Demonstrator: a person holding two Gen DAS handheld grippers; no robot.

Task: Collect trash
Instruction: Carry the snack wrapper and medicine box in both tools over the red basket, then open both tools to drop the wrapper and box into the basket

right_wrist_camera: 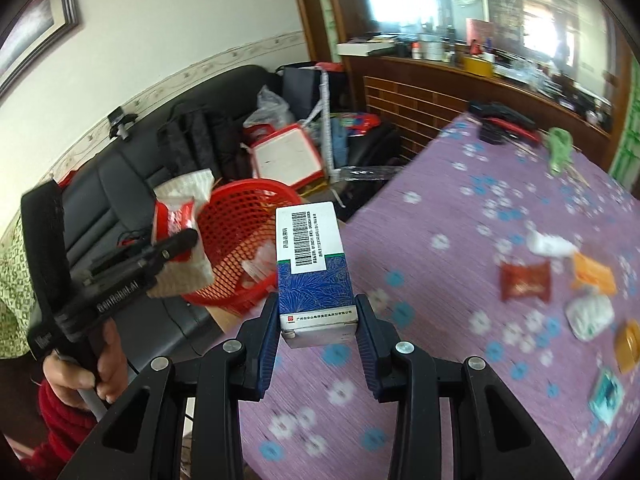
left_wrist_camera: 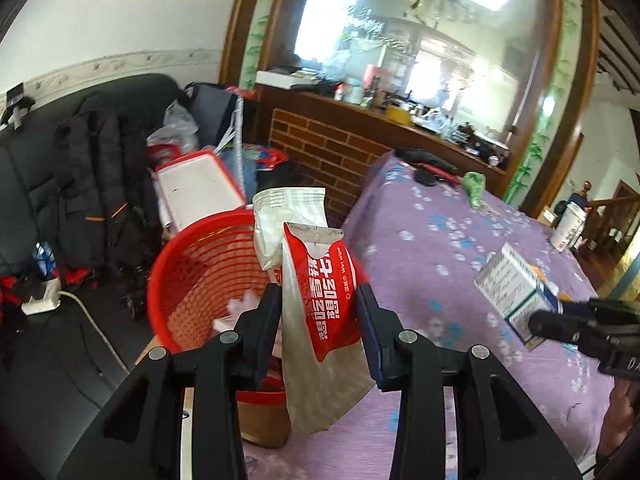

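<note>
My left gripper point(left_wrist_camera: 320, 300) is shut on a red-and-silver wet wipe packet point(left_wrist_camera: 324, 320), with a white pouch point(left_wrist_camera: 288, 220) standing up behind it. Both hang just right of the red mesh basket point(left_wrist_camera: 192, 280), over the edge of the purple flowered table point(left_wrist_camera: 440, 240). My right gripper point(right_wrist_camera: 318, 312) is shut on a blue-and-white medicine box point(right_wrist_camera: 314, 268), held above the table point(right_wrist_camera: 440, 208) near the basket point(right_wrist_camera: 240, 240). In the right wrist view the left gripper point(right_wrist_camera: 182, 242) carries its packets point(right_wrist_camera: 180, 216) by the basket's left rim. The left wrist view shows the right gripper point(left_wrist_camera: 546, 320) with the box point(left_wrist_camera: 516, 288).
More litter lies on the table at right: a red wrapper point(right_wrist_camera: 524, 282), an orange wrapper point(right_wrist_camera: 592, 272), a white packet point(right_wrist_camera: 590, 316) and a teal packet point(right_wrist_camera: 606, 396). A black sofa point(right_wrist_camera: 120, 184) with bags stands behind the basket. A hand point(right_wrist_camera: 80, 376) in a red sleeve grips the left handle.
</note>
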